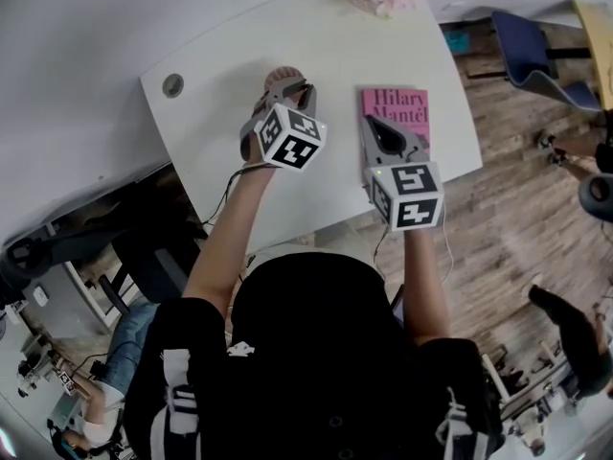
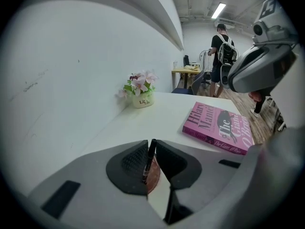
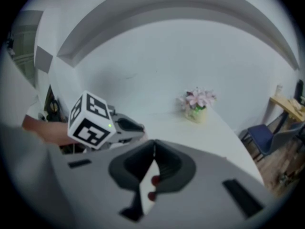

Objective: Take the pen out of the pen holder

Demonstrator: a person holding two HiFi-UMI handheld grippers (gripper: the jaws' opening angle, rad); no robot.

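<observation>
**Left jaws clamped on the pen, right jaws closed and empty**

Jaws of my left gripper (image 2: 151, 149) are pressed in on the black pen (image 2: 148, 161). It stands nearly upright between the pads, its lower end running down into the brownish pen holder (image 2: 153, 179) just beneath them. From the head view I see the holder on the white desk (image 1: 220, 113), right at the tip of that gripper. My right gripper (image 3: 153, 149) has its jaws together with nothing between them. It hangs over the near end of a pink book (image 2: 221, 127) lying flat on the desk. A small flower pot (image 2: 141, 90) sits at the far edge by the wall.
</observation>
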